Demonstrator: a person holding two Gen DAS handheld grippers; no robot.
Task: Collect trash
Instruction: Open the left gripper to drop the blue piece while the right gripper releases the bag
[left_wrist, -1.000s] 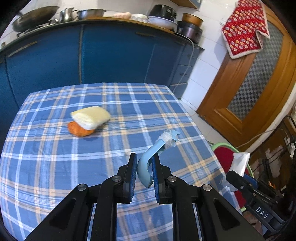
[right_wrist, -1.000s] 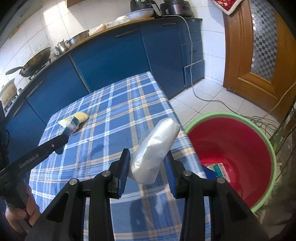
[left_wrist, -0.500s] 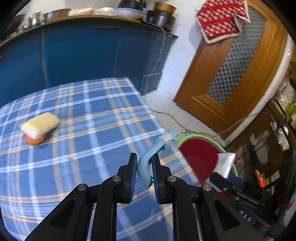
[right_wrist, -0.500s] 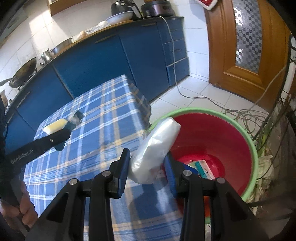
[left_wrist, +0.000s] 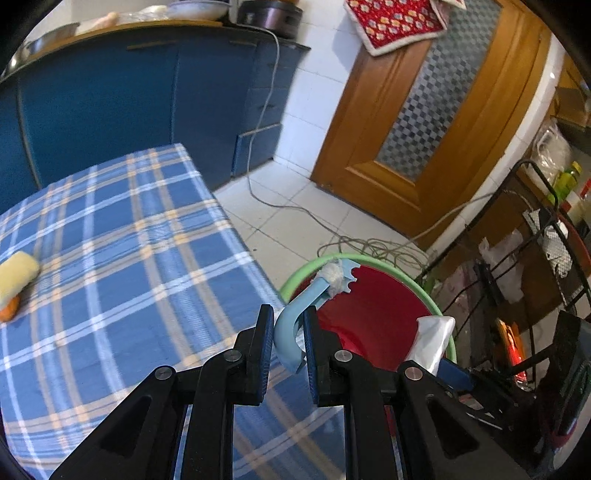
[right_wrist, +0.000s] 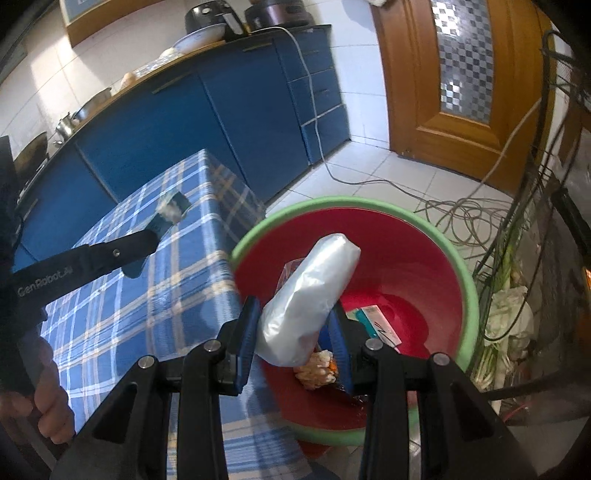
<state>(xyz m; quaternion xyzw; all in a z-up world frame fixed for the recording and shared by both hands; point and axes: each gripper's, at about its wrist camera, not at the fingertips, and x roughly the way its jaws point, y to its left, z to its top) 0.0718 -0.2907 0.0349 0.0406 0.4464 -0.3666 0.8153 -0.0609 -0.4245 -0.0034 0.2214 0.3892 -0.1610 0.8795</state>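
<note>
My left gripper (left_wrist: 288, 341) is shut on a curved light-blue plastic piece (left_wrist: 295, 314) with white wadding at its tip, held at the table's right edge beside the red bin (left_wrist: 373, 314). My right gripper (right_wrist: 291, 338) is shut on a clear plastic bag (right_wrist: 312, 291) and holds it over the red bin with a green rim (right_wrist: 417, 280), which has several scraps and a packet inside. A yellow sponge on an orange piece (left_wrist: 14, 280) lies on the blue plaid tablecloth (left_wrist: 110, 258).
Blue cabinets (right_wrist: 207, 110) stand behind the table. A wooden door (left_wrist: 424, 122) is at the right. Cables (right_wrist: 454, 210) lie on the tiled floor. A black wire rack with bags (left_wrist: 535, 258) stands right of the bin.
Both grippers have swung right, off the table toward the bin. The bag now hangs over the bin's inside; the blue piece has reached the bin's rim.
</note>
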